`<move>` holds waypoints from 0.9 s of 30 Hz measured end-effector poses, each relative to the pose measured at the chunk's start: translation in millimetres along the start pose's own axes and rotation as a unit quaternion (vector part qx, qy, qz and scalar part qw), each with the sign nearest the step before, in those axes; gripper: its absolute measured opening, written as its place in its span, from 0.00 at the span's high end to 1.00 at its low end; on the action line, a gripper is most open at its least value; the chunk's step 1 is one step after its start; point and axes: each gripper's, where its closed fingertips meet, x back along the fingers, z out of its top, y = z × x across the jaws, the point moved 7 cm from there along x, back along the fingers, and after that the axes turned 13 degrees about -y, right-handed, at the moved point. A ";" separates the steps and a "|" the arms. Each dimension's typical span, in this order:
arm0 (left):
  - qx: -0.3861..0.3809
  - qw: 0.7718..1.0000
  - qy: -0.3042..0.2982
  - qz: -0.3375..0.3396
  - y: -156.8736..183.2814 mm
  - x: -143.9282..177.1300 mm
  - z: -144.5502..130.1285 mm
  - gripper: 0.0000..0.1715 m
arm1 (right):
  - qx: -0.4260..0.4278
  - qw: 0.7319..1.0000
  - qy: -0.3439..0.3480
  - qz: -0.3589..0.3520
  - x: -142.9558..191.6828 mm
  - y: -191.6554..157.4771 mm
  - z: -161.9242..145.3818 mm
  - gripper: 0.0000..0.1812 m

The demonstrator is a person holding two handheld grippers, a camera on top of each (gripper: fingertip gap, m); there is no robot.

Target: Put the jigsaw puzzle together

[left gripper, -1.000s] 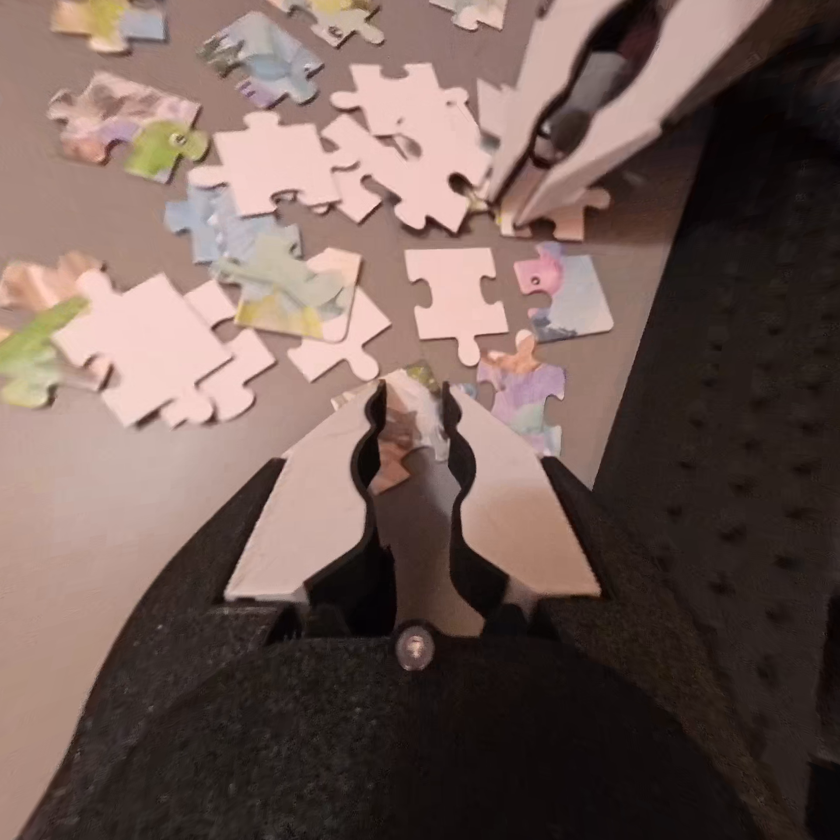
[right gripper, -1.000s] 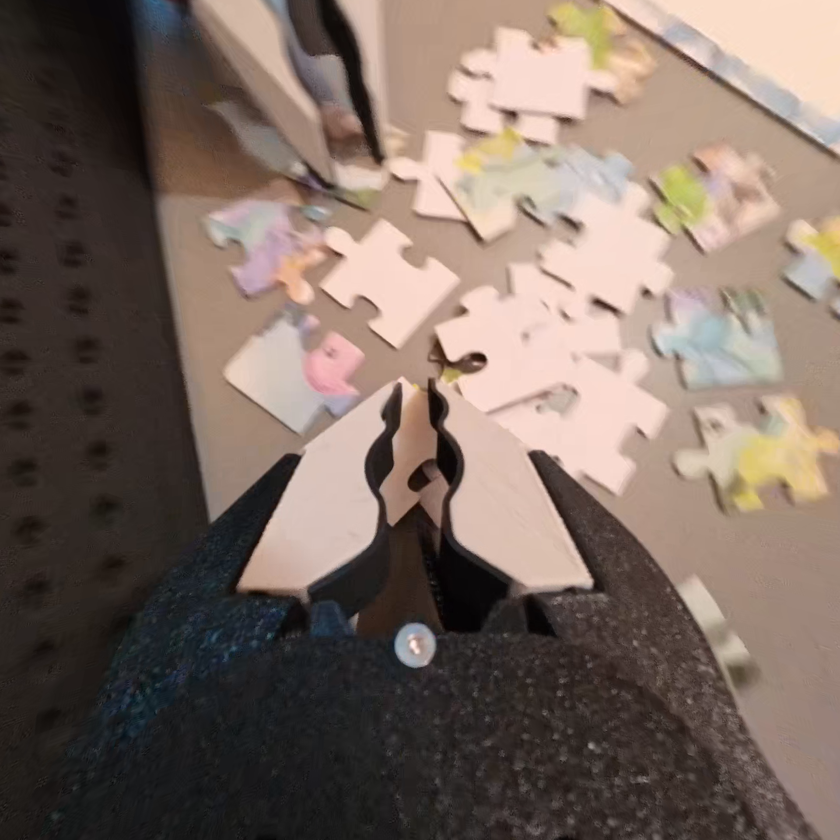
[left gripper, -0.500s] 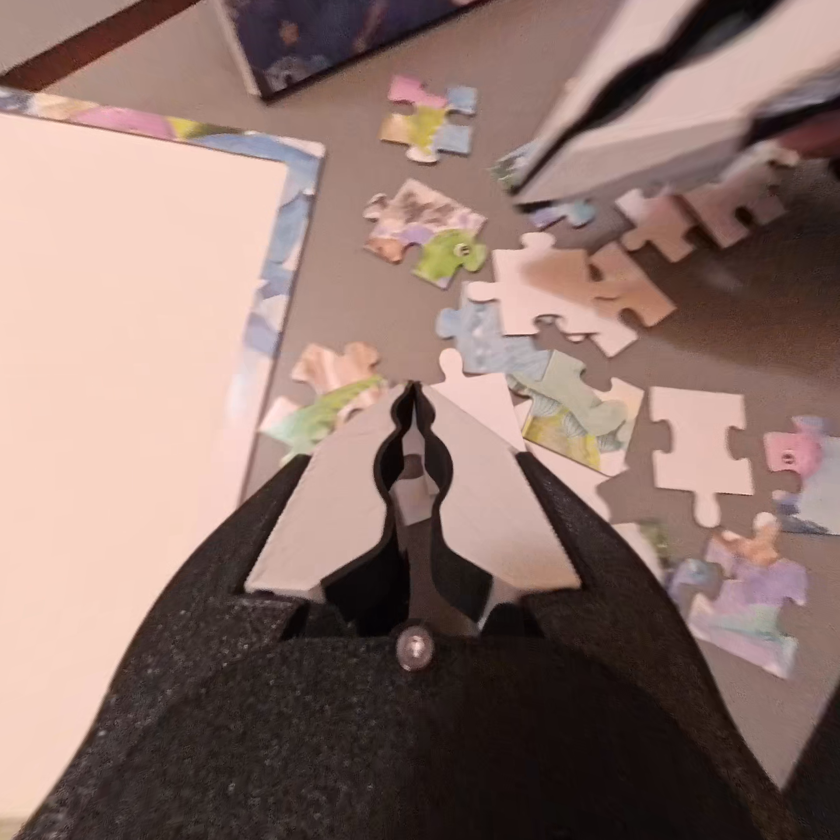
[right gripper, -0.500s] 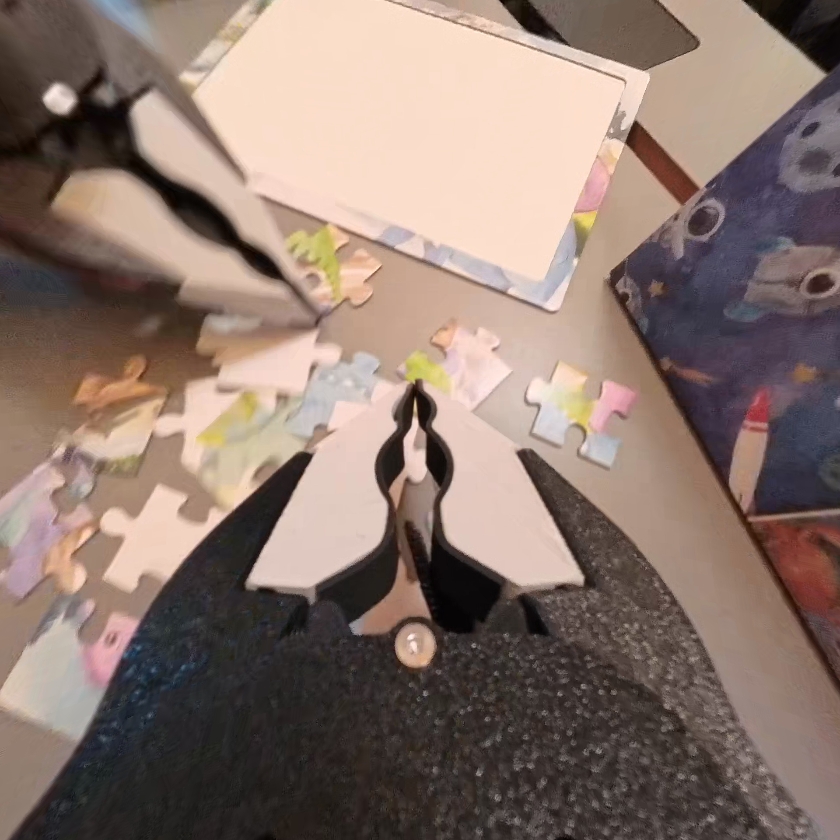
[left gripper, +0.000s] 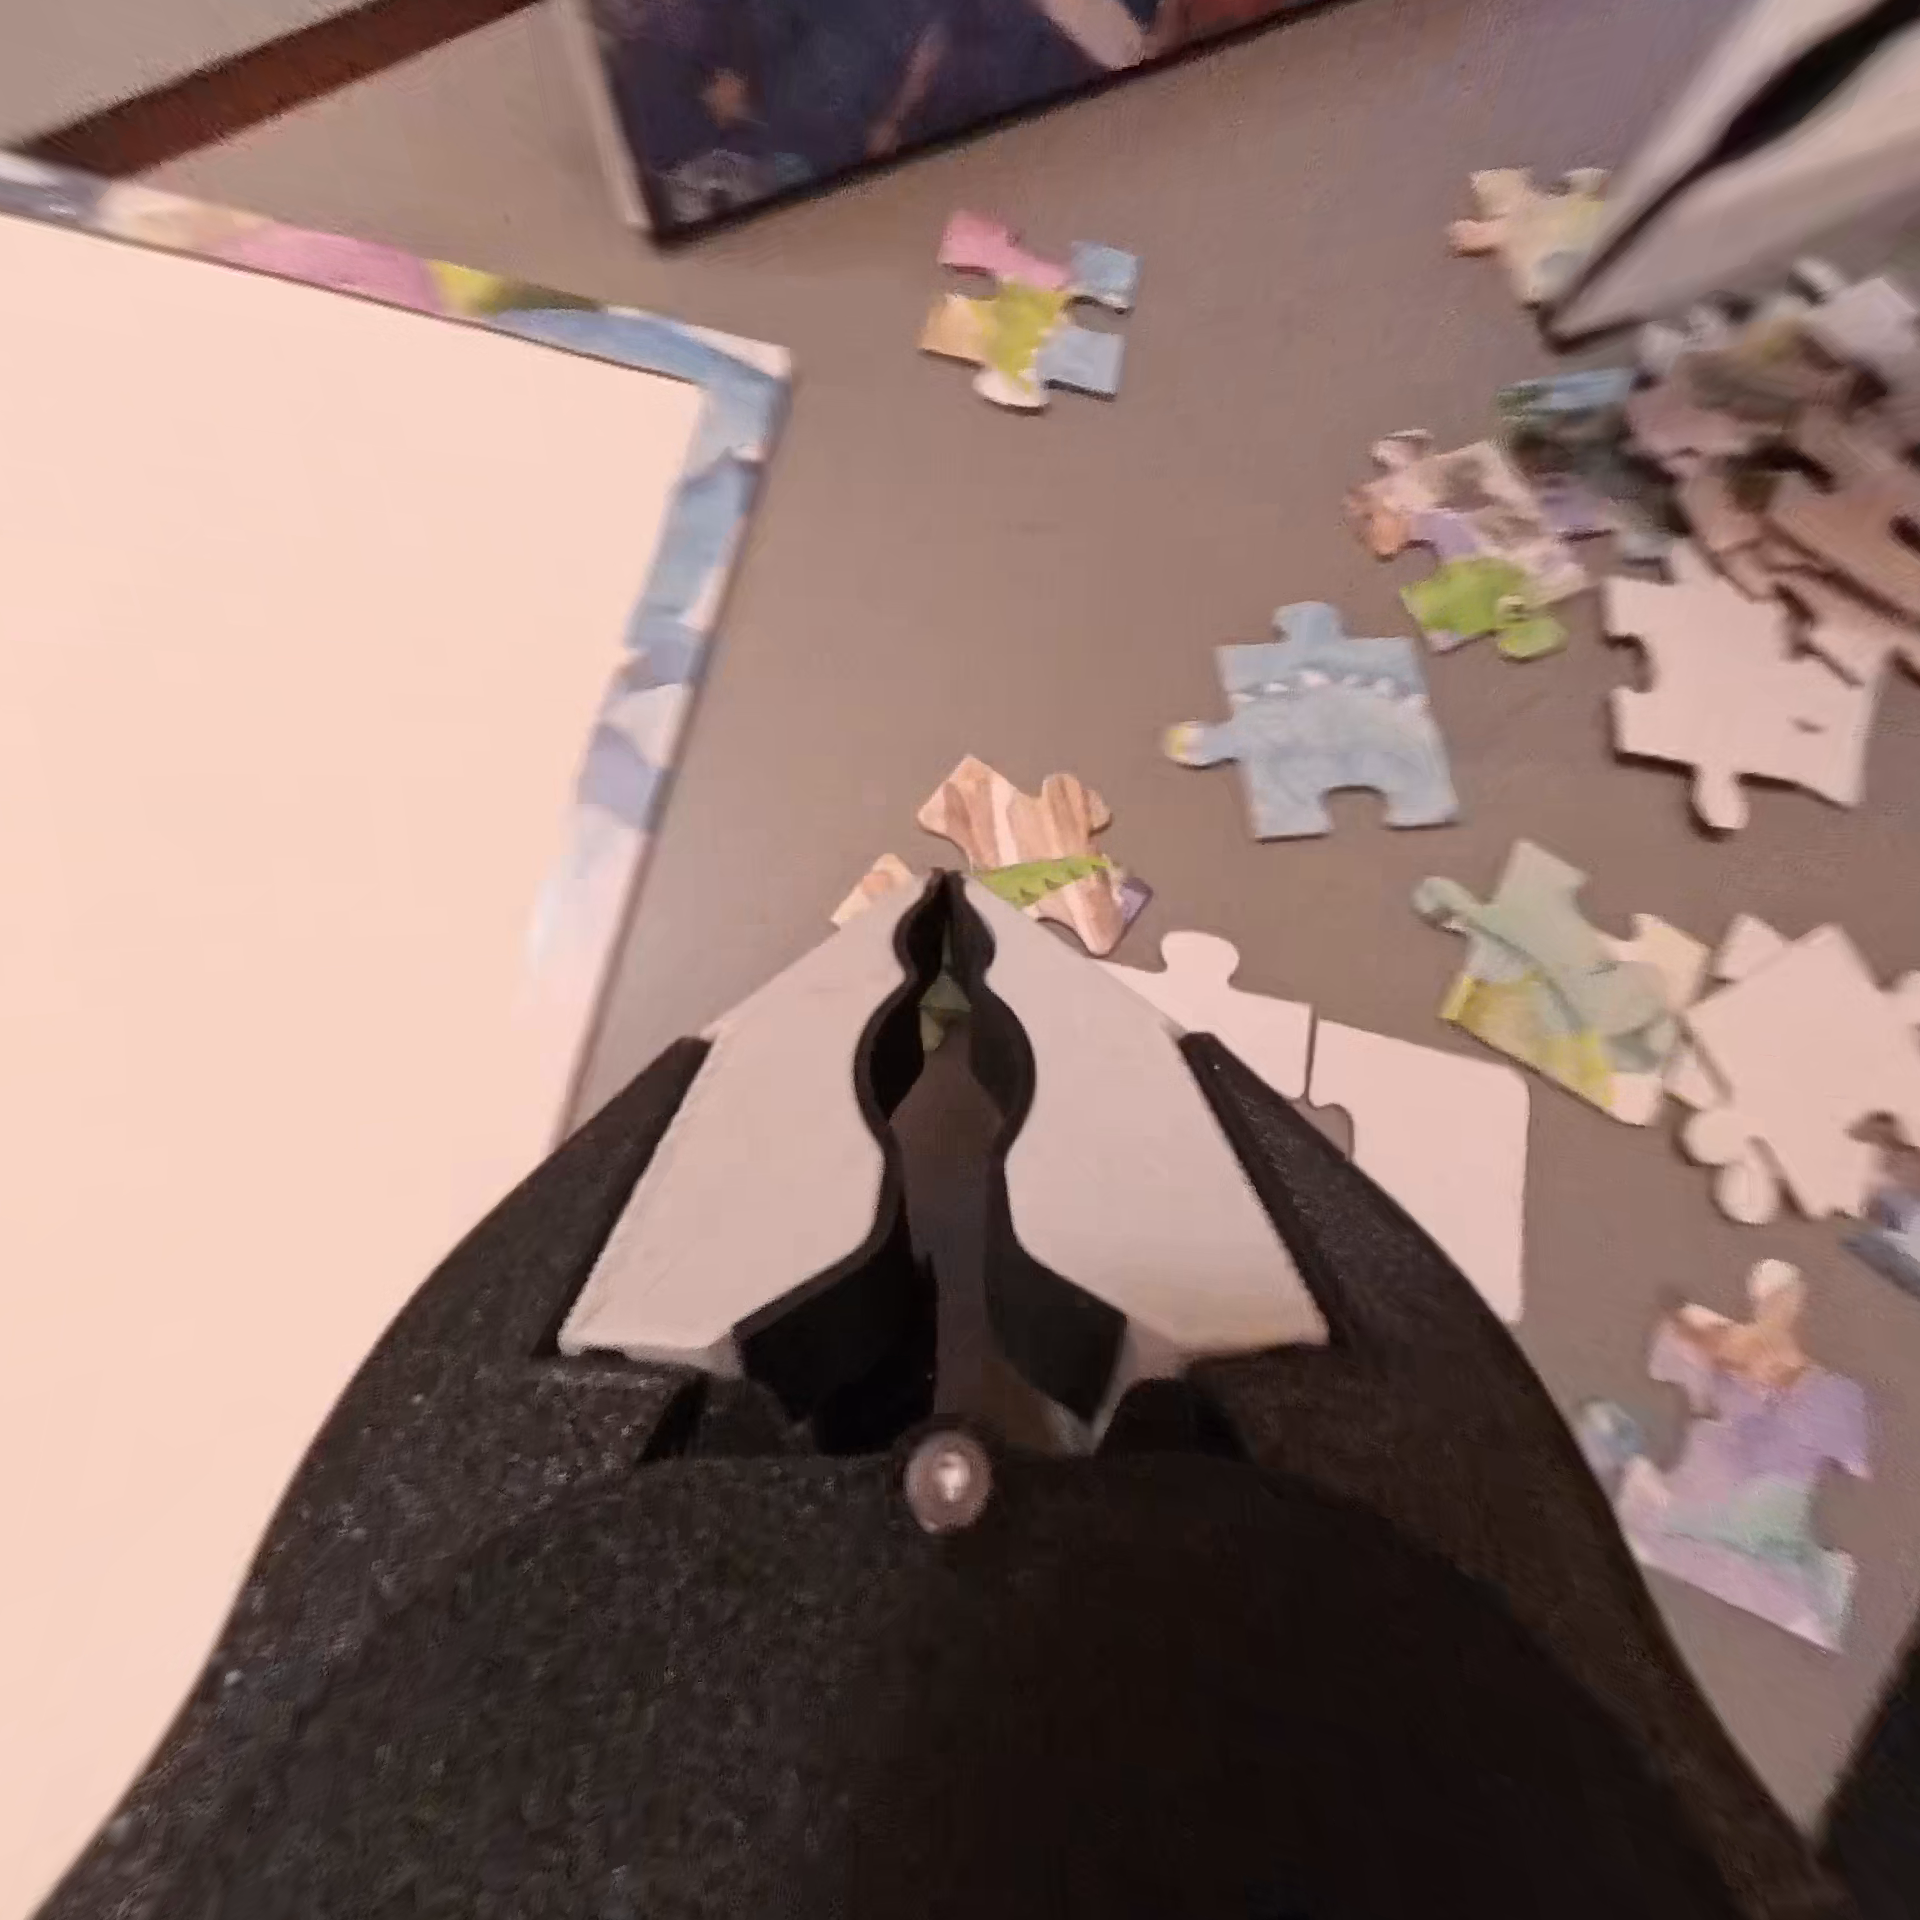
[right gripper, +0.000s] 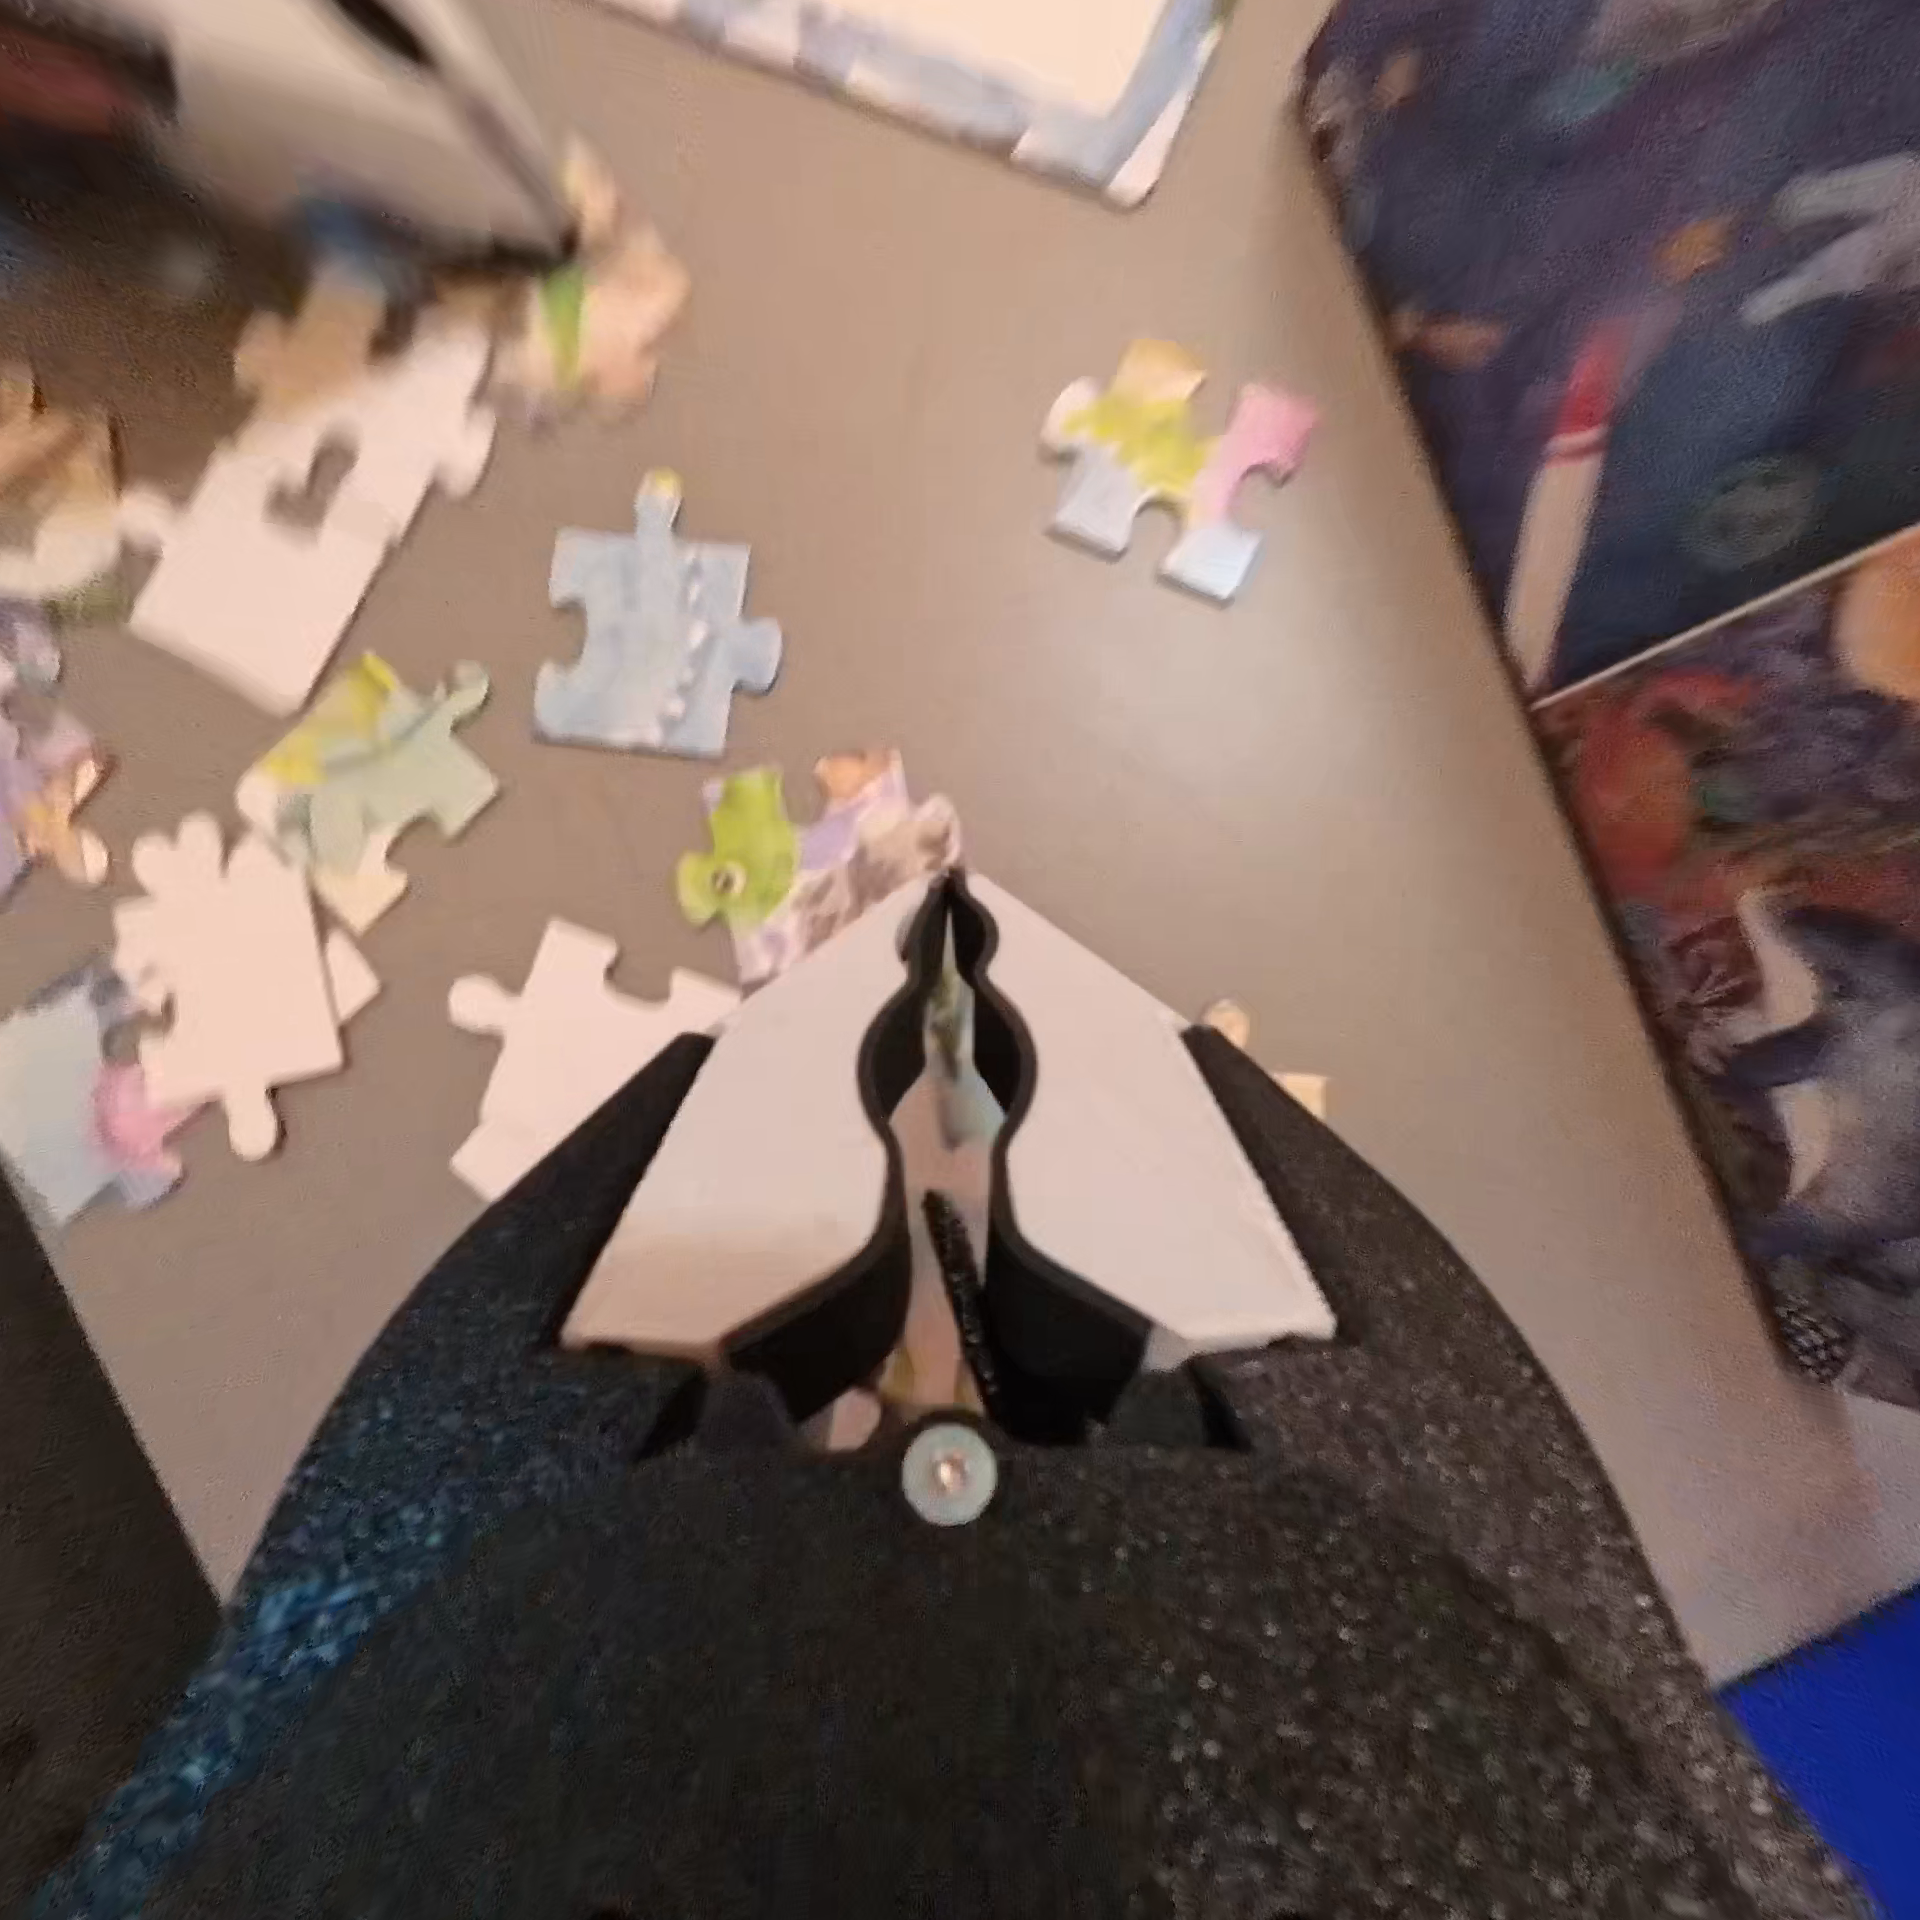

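Broadly, a grey table (left gripper: 987,540) carries everything. Largest on it is the puzzle tray (left gripper: 312,675), a pale blank board with a blue and pink printed border, lying at the left of the left wrist view; only its corner shows at the top of the right wrist view (right gripper: 1132,125). Next in size is the dark space-themed box (right gripper: 1662,364), standing along the right edge of the right wrist view and at the top of the left wrist view (left gripper: 831,94).

Loose jigsaw pieces are scattered between tray and box, some picture-side up, some showing their blank backs. A light blue piece (left gripper: 1320,727) lies flat, well apart from the tray, also seen in the right wrist view (right gripper: 649,644). A pink, yellow and blue piece (left gripper: 1029,312) sits alone near the box (right gripper: 1174,468). A piece with a green creature (right gripper: 800,852) lies just beyond the right fingertips. A blank-backed piece (left gripper: 1413,1132) lies beside the left fingers.

The left hand-held gripper (left gripper: 943,883) has its tips drawn together, pinching a thin piece (left gripper: 940,1003) seen edge-on with a trace of green. The right hand-held gripper (right gripper: 951,888) is likewise closed at the tips on a piece held on edge (right gripper: 956,1060), pale green and blue. Each gripper shows blurred in the other's view.
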 end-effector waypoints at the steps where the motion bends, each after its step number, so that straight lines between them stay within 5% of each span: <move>1: -0.014 0.999 -0.004 -0.043 17.5 -4.3 3.1 1.00 | -0.025 0.999 0.032 -0.004 0.8 7.5 10.6 1.00; 4: -0.066 0.992 0.014 -0.103 53.0 -4.2 10.5 1.00 | -0.060 0.996 0.069 -0.016 -22.6 23.0 45.1 1.00; 8: -0.030 0.995 0.049 -0.081 33.5 28.3 2.8 0.99 | -0.071 0.992 0.057 -0.085 -58.6 40.9 71.2 1.00; 13: -0.078 0.986 -0.044 -0.140 47.2 69.7 -66.6 0.87 | -0.001 0.997 0.047 0.065 -61.4 -6.7 67.1 1.00; 17: -0.129 0.973 -0.101 -0.165 75.6 70.7 -107.9 0.88 | 0.072 0.996 -0.012 0.044 -43.7 -23.0 36.1 1.00; 20: -0.140 0.974 -0.095 -0.151 81.2 64.2 -103.3 0.99 | 0.049 0.996 -0.072 0.025 -26.0 -12.7 9.6 1.00; 23: -0.135 0.982 -0.074 -0.108 81.6 43.8 -76.0 1.00 | 0.031 0.998 -0.045 -0.011 -1.6 -16.0 1.9 1.00; 27: -0.127 0.987 -0.043 -0.084 80.0 34.8 -50.8 0.97 | 0.089 0.991 0.001 0.096 6.0 -94.0 3.0 1.00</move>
